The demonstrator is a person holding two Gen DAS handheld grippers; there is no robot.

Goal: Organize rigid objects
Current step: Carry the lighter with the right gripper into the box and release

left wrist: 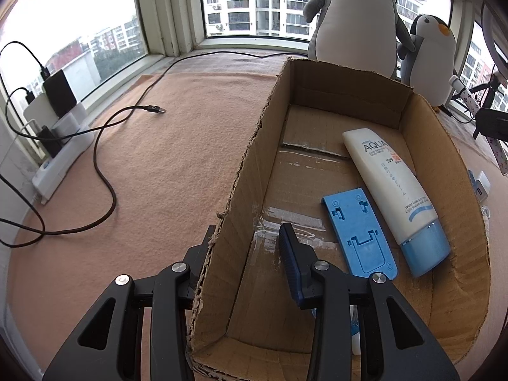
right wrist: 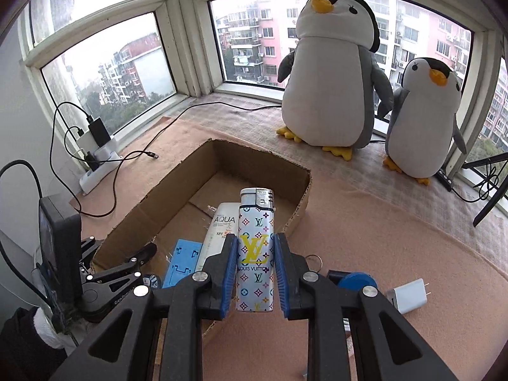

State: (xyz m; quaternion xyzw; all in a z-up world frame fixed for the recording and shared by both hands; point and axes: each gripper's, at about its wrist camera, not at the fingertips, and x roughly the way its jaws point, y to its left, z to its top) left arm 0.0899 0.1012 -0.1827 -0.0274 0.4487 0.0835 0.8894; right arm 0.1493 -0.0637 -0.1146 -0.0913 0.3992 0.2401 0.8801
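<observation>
An open cardboard box lies on the peach cloth. A white sunscreen tube with a blue cap and a flat blue plastic stand rest inside it. My left gripper is shut on the box's near left wall, one finger outside and one inside. In the right wrist view my right gripper is shut on a white patterned lighter, held upright above the box's near right corner. The tube, the stand and the left gripper show below it.
Two plush penguins stand by the window behind the box. A white charger plug and a blue round item lie on the cloth at the right. A power strip with black cables sits at the left.
</observation>
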